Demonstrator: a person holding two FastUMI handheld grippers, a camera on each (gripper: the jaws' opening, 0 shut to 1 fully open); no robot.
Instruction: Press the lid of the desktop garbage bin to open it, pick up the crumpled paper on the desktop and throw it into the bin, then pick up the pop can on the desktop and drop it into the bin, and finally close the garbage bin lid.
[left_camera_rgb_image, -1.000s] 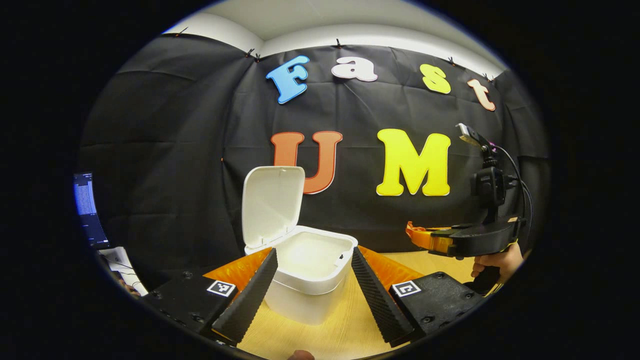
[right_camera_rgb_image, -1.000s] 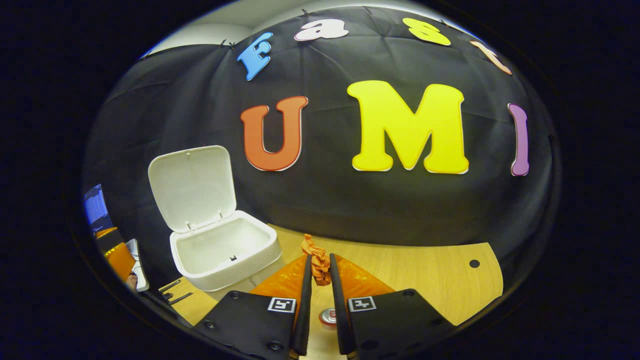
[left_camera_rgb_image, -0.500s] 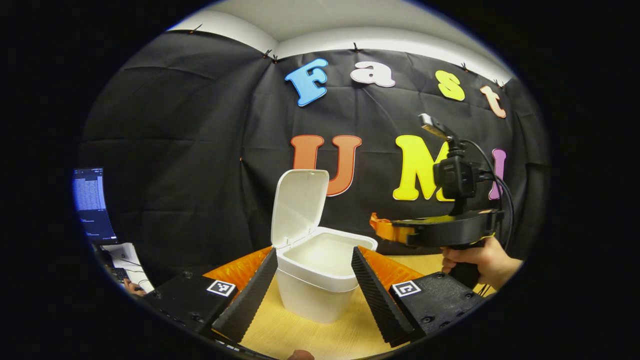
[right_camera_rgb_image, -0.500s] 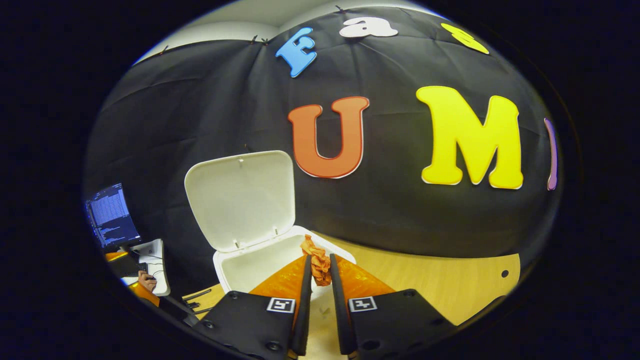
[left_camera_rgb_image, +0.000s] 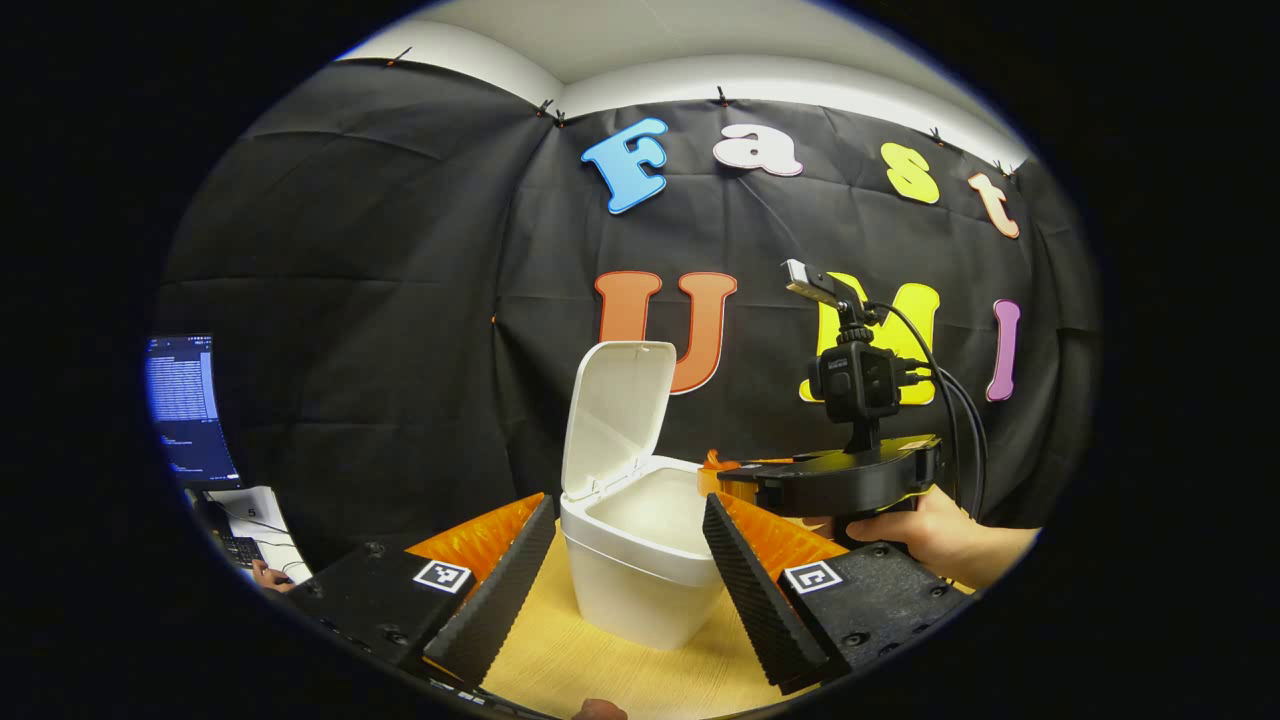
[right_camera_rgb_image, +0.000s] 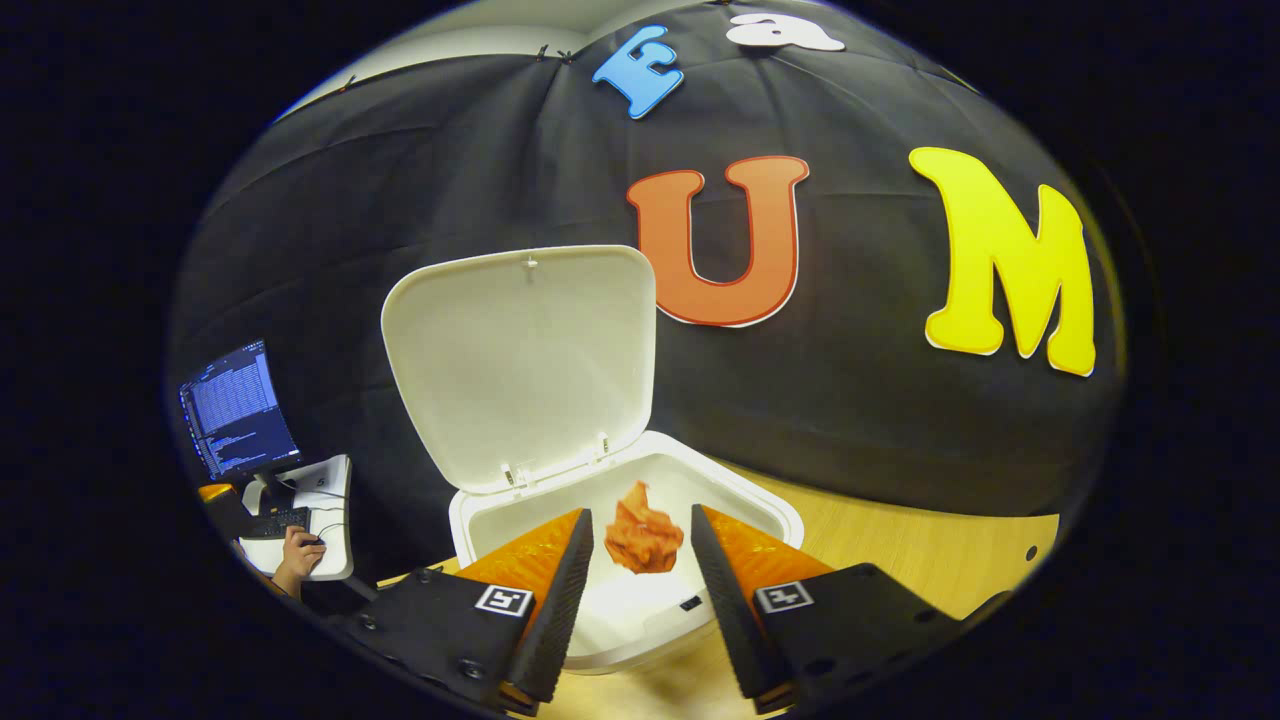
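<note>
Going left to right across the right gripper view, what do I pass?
Monitor → a person's hand at a keyboard → the right gripper's own left finger → crumpled orange paper loose over the open white bin → its right finger → bare wooden desktop.

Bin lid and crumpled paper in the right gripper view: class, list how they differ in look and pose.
1. The bin lid is white and smooth; the crumpled paper is orange and creased.
2. The lid is a broad flat panel; the paper is a small lump.
3. The lid stands open, hinged to the bin; the paper touches nothing, between the open right gripper fingers.

Both sit above the bin's opening.
</note>
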